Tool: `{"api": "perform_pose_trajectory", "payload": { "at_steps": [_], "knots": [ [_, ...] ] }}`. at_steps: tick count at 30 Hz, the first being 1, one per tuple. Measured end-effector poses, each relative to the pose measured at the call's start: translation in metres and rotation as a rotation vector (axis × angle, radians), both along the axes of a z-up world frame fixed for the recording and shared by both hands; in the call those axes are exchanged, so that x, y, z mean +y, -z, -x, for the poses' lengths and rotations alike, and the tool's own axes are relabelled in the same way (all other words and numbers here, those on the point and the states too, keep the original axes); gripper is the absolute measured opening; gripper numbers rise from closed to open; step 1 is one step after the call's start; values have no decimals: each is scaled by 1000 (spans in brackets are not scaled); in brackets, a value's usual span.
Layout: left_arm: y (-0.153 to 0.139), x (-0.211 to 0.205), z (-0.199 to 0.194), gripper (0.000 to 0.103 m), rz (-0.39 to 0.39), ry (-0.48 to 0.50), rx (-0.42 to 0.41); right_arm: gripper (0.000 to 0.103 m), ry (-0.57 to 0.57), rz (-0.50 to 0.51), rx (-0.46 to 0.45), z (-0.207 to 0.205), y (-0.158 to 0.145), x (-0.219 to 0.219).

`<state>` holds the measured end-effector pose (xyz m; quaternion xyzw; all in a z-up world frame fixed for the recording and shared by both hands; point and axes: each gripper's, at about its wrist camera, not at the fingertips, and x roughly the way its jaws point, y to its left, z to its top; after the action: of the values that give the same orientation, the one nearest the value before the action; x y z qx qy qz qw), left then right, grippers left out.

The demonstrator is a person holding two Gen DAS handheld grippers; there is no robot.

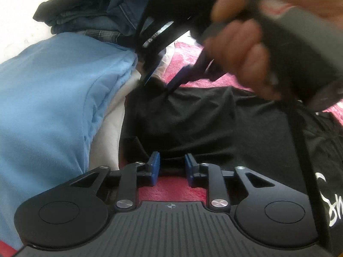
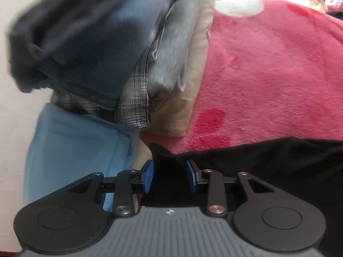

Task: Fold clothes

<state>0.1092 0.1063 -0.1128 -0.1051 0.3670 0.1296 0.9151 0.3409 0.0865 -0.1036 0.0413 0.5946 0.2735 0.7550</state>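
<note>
A red fleece blanket (image 2: 268,64) covers the work surface, with a stack of folded clothes (image 2: 111,42) piled along its far left side, a light blue garment (image 1: 47,98) lying nearer, and the piece now being worked, a black T-shirt (image 1: 193,117) with white lettering near its right edge, spread across the foreground. In the left wrist view the left gripper (image 1: 170,168) sits at the shirt's near edge with its blue pads narrowly apart; dark cloth lies across the gap at the tips, but the pads do not visibly press on it. The right gripper (image 2: 170,176), carried by a hand (image 1: 242,49) that shows blurred in the left view, stands over the far left corner of the shirt, its jaws a little wider, black fabric between them and no pinch yet evident. The step appears to be taking hold of the left side of the shirt at two points in order to fold it. Doing it well likely means setting each pair of pads squarely on the hem, catching only the black cloth and not the blanket pile beneath, closing both firmly before any lift, and keeping the edge taut and level between the two grips so the fold line runs straight and clear of the light blue garment beside it.
</note>
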Motion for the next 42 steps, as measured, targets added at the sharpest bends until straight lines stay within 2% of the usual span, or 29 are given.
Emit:
{"api": "perform_pose_trajectory", "payload": {
  "at_steps": [2,5,7,9,13,17,19,20,21,23,26,28,29,30,32,34,36,39,41,42],
  "knots": [
    [1,-1,1,15,-16,11,-8,32,-3,34,1,-1,11,7],
    [3,-4,2,6,-50,46,-23,9,-2,58,-32,2,19,8],
    [0,-4,6,3,-66,58,-41,4,-2,11,-45,4,15,-1],
    [-5,-7,12,2,-97,69,-69,4,16,-75,-56,6,7,-20],
    [-18,-26,29,2,-242,174,-167,4,60,-290,-96,15,-18,-78],
    [-26,-59,36,5,-408,333,-241,4,83,-474,-200,34,-42,-158],
    [-27,-71,41,12,-450,413,-250,7,125,-553,-226,38,-44,-196],
    [-27,-77,44,25,-463,453,-251,7,179,-566,-221,39,-35,-216],
    [-28,-82,46,35,-471,493,-252,10,234,-579,-216,40,-27,-236],
    [-27,-90,54,36,-480,561,-246,22,372,-601,-179,42,-2,-278],
    [-25,-98,62,38,-486,631,-219,24,573,-624,-96,47,36,-322],
    [-25,-95,61,38,-466,635,-194,28,651,-656,-76,55,47,-341],
    [-25,-91,60,39,-450,632,-183,30,656,-671,-70,58,46,-346],
    [-26,-86,51,40,-427,621,-168,35,646,-661,-67,57,46,-344],
    [-29,-84,38,41,-363,597,-132,36,581,-594,-69,55,34,-337],
    [-31,-78,21,42,-272,562,-90,37,498,-523,-76,51,21,-326],
    [-31,-69,8,44,-144,531,-46,40,446,-459,-69,48,11,-309],
    [-31,-46,-12,44,75,445,14,40,449,-367,-43,35,8,-282],
    [-33,-35,-18,45,158,398,22,40,475,-351,-15,28,9,-275],
    [-33,-32,-18,45,174,388,15,40,489,-344,-1,25,10,-271]
  ]
}}
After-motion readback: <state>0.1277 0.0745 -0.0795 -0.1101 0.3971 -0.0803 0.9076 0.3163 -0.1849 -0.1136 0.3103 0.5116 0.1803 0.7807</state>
